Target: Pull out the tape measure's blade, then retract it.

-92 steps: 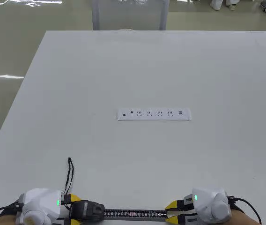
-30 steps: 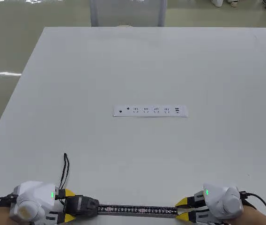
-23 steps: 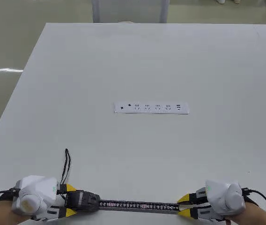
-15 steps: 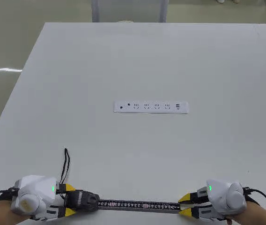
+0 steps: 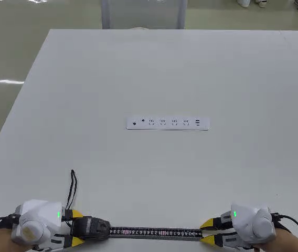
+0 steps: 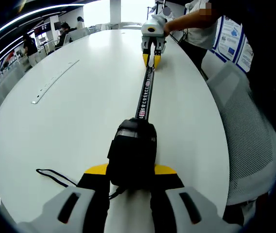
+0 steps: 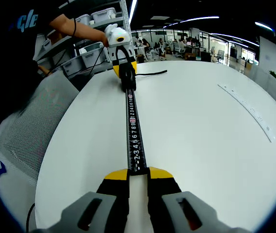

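Compared with about three seconds before, the right tongs (image 5: pixel 206 232) stood farther out to the right of the left tongs (image 5: pixel 77 228), and a longer stretch of the narrow black blade with white numerals (image 5: pixel 157 232) lay bared between them; over the last half second that span looked much the same. The left tongs (image 6: pixel 132 170) were clamped on the chunky black tape measure (image 6: pixel 134 158), their yellow tips pressed against its two flanks, and the case sat on the broad white desk (image 5: pixel 165 73) close to the near edge. The right tongs (image 7: pixel 138 174) were closed on the free end of the blade (image 7: pixel 132 131), yellow tips drawn in tight on either side of it. From the tape measure (image 5: pixel 91 229) the blade ran straight and low along the desk to the right tongs; whether it touched the surface could not be told. A thin black looped cord (image 5: pixel 73 189) trailed over the desk from the left tongs' side, just beyond the case. A long white power strip (image 5: pixel 168 123) lay flat at mid-desk, well apart from both tongs. A grey mesh chair (image 5: pixel 144 16) stood at the far edge. In the left gripper view the right tongs (image 6: pixel 151 59) showed at the far end of the blade (image 6: pixel 145 94), held by a person's hand
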